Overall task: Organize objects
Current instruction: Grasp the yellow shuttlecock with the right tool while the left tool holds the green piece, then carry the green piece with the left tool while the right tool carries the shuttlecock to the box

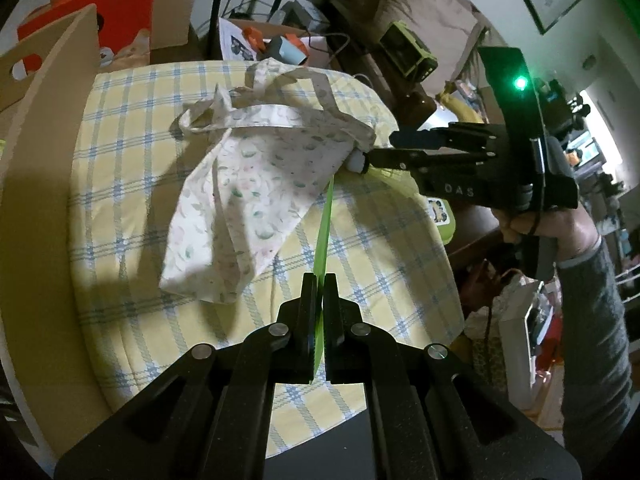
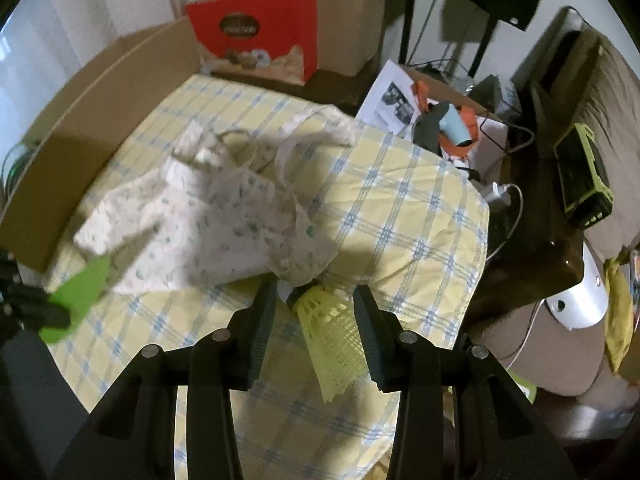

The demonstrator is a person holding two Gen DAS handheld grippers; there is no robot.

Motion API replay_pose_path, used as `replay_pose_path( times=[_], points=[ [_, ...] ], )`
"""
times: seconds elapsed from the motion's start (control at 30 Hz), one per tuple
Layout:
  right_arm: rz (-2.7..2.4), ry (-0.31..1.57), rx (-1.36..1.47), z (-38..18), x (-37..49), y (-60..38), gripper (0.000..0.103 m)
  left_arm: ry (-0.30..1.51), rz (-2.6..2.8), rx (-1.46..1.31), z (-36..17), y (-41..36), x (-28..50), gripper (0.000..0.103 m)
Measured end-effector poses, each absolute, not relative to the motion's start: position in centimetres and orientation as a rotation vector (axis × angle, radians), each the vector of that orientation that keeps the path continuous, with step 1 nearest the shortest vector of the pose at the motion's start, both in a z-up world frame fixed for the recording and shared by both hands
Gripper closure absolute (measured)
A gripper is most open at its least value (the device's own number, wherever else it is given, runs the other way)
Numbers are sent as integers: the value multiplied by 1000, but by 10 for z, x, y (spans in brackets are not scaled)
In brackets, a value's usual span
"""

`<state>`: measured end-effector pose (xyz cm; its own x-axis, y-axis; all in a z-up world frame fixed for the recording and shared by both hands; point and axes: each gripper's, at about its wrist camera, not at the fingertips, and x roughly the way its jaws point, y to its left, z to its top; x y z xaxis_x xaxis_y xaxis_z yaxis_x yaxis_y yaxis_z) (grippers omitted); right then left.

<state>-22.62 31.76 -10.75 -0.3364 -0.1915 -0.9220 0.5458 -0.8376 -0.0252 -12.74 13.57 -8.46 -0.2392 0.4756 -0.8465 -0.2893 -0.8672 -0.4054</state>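
Currently left gripper is clenched on a thin green sheet, edge-on between its jaws. Right gripper grasps a yellow shuttlecock, cork forward at the floral cloth bag, probably for bagging.

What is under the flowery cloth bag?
The flowery cloth bag lies on a yellow checked cushion, which shows all around it. Whether anything is hidden beneath or inside the bag cannot be seen; the cloth covers it.
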Motion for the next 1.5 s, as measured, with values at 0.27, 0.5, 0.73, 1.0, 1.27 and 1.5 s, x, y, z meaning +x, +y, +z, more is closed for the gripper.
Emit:
replay_pose_path(
  times=[0.27,0.5,0.73,1.0,1.27,1.5],
  points=[
    [-2103,615,1511,-117,-225,313,57,-222,2146,-1553,-85,133,-130,100],
    [-2051,882,1524,-132,-226,294,50,-227,2158,-1551,-81,131,-133,100],
    [-2056,885,1543,-138,-231,296,66,-238,2170,-1551,-80,126,-134,100],
    [-2126,698,1515,-117,-218,310,78,-264,2186,-1534,-73,119,-136,100],
    [-2288,520,1478,-80,-190,298,78,-280,2224,-1515,-65,113,-139,100],
    [-2367,424,1432,-58,-174,275,78,-274,2284,-1502,-55,104,-139,100]
  ],
)
